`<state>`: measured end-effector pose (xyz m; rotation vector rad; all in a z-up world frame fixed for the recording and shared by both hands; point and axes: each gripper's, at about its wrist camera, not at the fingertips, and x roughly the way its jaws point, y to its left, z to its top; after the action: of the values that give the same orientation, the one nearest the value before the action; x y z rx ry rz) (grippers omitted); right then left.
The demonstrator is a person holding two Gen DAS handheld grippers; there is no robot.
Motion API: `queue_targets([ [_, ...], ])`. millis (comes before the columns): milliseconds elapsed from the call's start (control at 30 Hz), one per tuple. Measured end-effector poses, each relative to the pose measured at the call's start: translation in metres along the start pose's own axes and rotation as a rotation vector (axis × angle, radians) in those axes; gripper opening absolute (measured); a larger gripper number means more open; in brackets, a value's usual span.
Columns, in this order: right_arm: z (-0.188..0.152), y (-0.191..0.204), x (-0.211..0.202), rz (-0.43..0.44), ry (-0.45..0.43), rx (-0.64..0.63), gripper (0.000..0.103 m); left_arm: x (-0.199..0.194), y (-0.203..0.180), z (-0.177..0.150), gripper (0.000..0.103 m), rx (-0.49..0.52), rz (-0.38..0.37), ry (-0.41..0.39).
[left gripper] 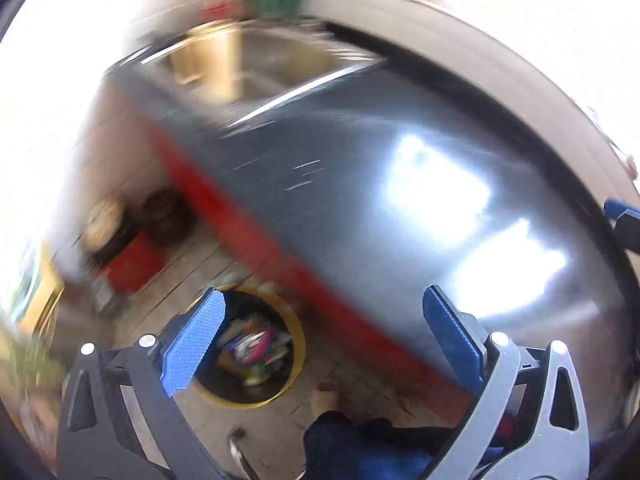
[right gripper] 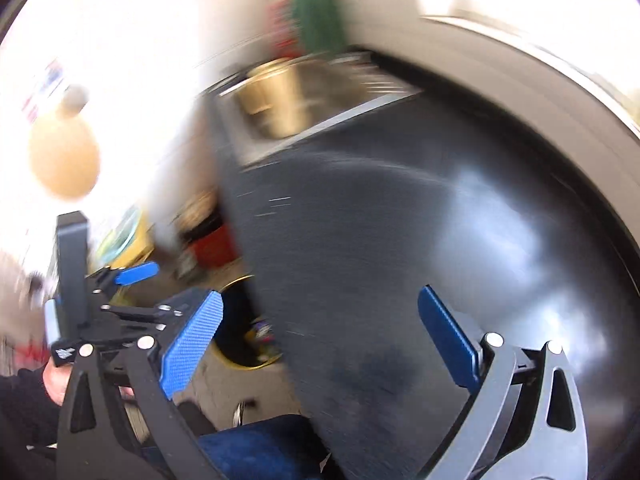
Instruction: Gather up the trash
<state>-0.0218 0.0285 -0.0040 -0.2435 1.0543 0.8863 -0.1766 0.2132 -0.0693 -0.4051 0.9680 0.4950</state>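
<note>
Both views are blurred by motion. A round bin with a yellow rim (left gripper: 294, 354) stands on the tiled floor below the counter edge and holds colourful trash (left gripper: 254, 346). My left gripper (left gripper: 324, 312) is open and empty, with the bin behind its left finger. My right gripper (right gripper: 320, 312) is open and empty over the dark counter (right gripper: 380, 260). The bin's rim (right gripper: 240, 362) shows partly behind the counter edge in the right wrist view. The left gripper (right gripper: 120, 304) also appears there at the left, held in a hand.
A dark glossy counter (left gripper: 340, 200) with a red front edge (left gripper: 280, 252) fills the middle. A steel sink (left gripper: 280, 68) holds a brass pot (left gripper: 212, 60). A red box (left gripper: 136, 260) and dark round objects sit on the floor. The person's foot (left gripper: 326, 400) is near the bin.
</note>
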Motion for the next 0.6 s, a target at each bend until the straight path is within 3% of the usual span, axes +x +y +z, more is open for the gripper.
queue_targets([
  [167, -0.041, -0.093, -0.068, -0.234, -0.091, 0.253, 0.095, 0.003, -0.104, 0.041, 0.096, 0.213, -0.140, -0.038],
  [300, -0.079, -0.146, -0.119, -0.395, -0.141, 0.446, 0.095, 0.002, -0.180, 0.051, 0.096, 0.367, -0.211, -0.037],
  [467, -0.113, -0.172, -0.160, -0.521, -0.178, 0.544, 0.095, -0.008, -0.251, 0.046, 0.096, 0.502, -0.280, -0.021],
  [600, -0.121, -0.188, -0.173, -0.543, -0.198, 0.584, 0.095, -0.014, -0.279, 0.039, 0.096, 0.562, -0.302, -0.011],
])
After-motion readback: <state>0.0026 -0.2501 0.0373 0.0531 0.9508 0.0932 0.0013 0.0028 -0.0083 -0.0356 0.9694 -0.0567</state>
